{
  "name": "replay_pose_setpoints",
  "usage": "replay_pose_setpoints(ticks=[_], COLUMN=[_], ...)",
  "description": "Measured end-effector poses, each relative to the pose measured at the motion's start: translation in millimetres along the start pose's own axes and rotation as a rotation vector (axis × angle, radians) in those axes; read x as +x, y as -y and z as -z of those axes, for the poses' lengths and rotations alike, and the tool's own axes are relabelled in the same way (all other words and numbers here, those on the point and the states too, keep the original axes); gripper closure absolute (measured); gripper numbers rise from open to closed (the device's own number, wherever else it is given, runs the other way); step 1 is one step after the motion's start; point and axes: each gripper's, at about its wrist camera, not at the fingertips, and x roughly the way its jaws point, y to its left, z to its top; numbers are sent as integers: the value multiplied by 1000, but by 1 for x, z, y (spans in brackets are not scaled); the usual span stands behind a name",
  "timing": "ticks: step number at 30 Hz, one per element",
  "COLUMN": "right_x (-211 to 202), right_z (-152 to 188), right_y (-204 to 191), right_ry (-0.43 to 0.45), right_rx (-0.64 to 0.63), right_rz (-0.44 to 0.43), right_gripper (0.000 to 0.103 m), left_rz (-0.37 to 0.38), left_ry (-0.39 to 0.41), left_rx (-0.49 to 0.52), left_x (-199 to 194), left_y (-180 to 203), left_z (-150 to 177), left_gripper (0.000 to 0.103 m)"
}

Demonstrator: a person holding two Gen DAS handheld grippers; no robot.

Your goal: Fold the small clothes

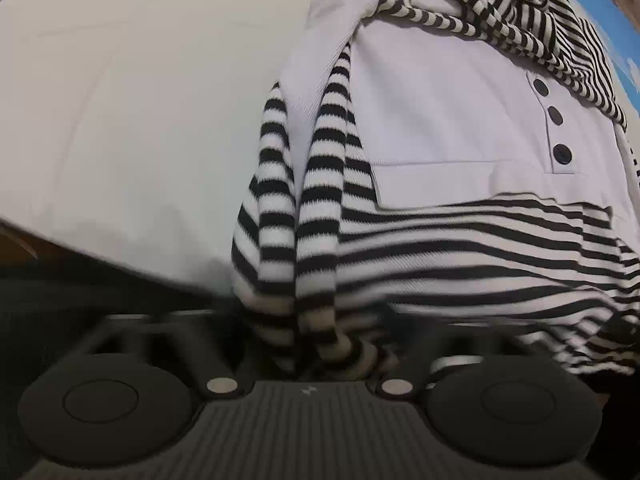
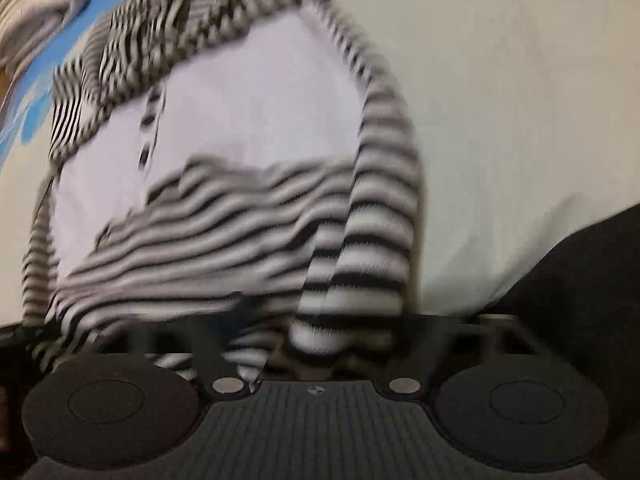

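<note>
A small top (image 1: 452,120), white in the chest with three dark buttons and black-and-white stripes below, lies flat on a white surface (image 1: 140,100). Its striped sleeve (image 1: 320,200) runs down along the body and bunches narrowly between the fingers of my left gripper (image 1: 332,344), which looks shut on it at the surface's near edge. In the blurred right wrist view the same top (image 2: 256,112) shows, and its other striped sleeve (image 2: 368,220) ends between the fingers of my right gripper (image 2: 316,340). Blur hides whether those pads press the cloth.
The white surface (image 2: 520,100) lies bare beside the top. A blue patterned sheet (image 1: 616,28) borders the far side. Folded pale clothes (image 2: 36,12) are stacked at the far left in the right wrist view. Dark fabric (image 2: 580,272) lies past the near edge.
</note>
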Motion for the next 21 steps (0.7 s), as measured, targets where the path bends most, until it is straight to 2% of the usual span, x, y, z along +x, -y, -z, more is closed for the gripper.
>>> replay_pose_setpoints(ticks=[1,2,4,10,13,17,21], right_x=[-3,-9,-25,-99,-136,-168,-184], right_z=[1,1,1,-10,-12,8,47], right_y=[3,4,7,19,25,34,55], right_ry=[2,19,56,196,266,304,265], right_rx=[17,14,-2,19,17,5,30], right_rz=[8,-9,-70,-230,-301,-345,-357], right_gripper=[78,85,91,95,95,95,95], left_rz=[13,43,85,165,202,214,227], left_ry=[2,22,68,229,284,291,233], left_rx=[-31,-63,-101,-117,-118,-108,-102], left_x=[-6,-14,-32,-107,-142,-165,-174], left_y=[-3,-8,-15,-23,-22,-21,-27], left_z=[2,6,11,20,32,63,105], left_gripper=[92,97,98,99,99,99,99])
